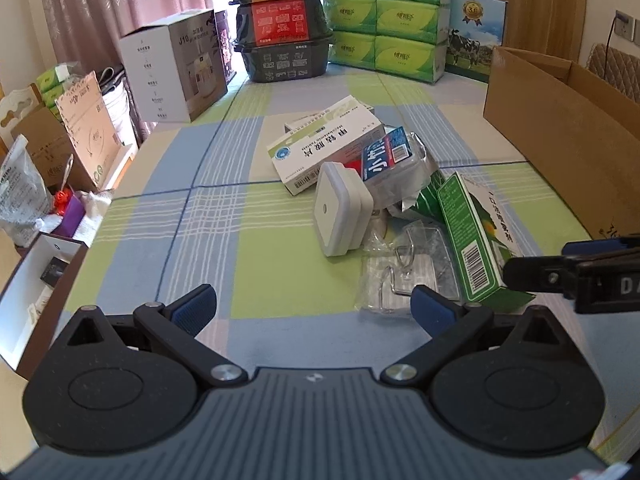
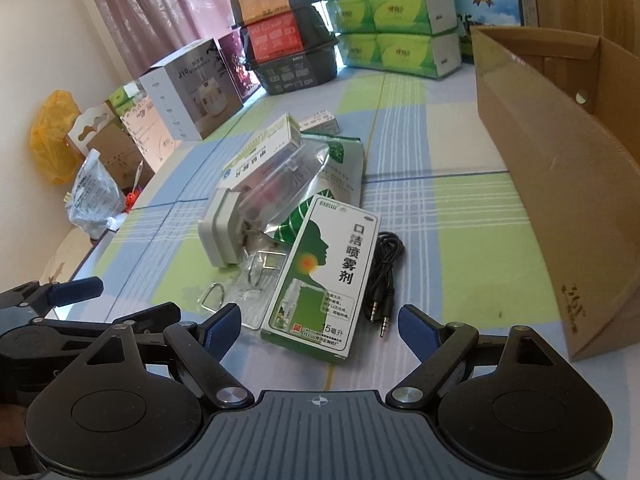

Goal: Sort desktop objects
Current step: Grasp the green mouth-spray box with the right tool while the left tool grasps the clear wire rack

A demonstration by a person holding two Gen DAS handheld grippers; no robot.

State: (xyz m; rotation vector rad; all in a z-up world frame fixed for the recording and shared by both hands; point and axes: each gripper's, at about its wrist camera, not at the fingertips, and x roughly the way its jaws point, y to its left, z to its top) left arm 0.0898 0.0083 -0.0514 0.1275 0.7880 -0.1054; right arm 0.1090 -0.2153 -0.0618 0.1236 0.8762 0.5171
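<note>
Checked blue-and-green cloth covered the surface, where a green-and-white cardboard spray box lay beside a coiled black audio cable. Left gripper and right gripper hovered, fingers spread, empty.

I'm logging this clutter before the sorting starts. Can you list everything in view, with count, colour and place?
Cardboard box: one, brown, open, right side of table.
Spray box: one, green and white, lying flat, nearest the right gripper.
Audio cable: one, black, coiled right of the spray box.
Plug-in light: one, white, propped in the pile.
Pill box: one, white, top of pile.
Clear hook packs: clear, count unclear, front of pile.
Tissue packs: green, stacked at far edge.
Tablecloth: checked blue, green.
Left gripper: open.
Right gripper: open.
</note>
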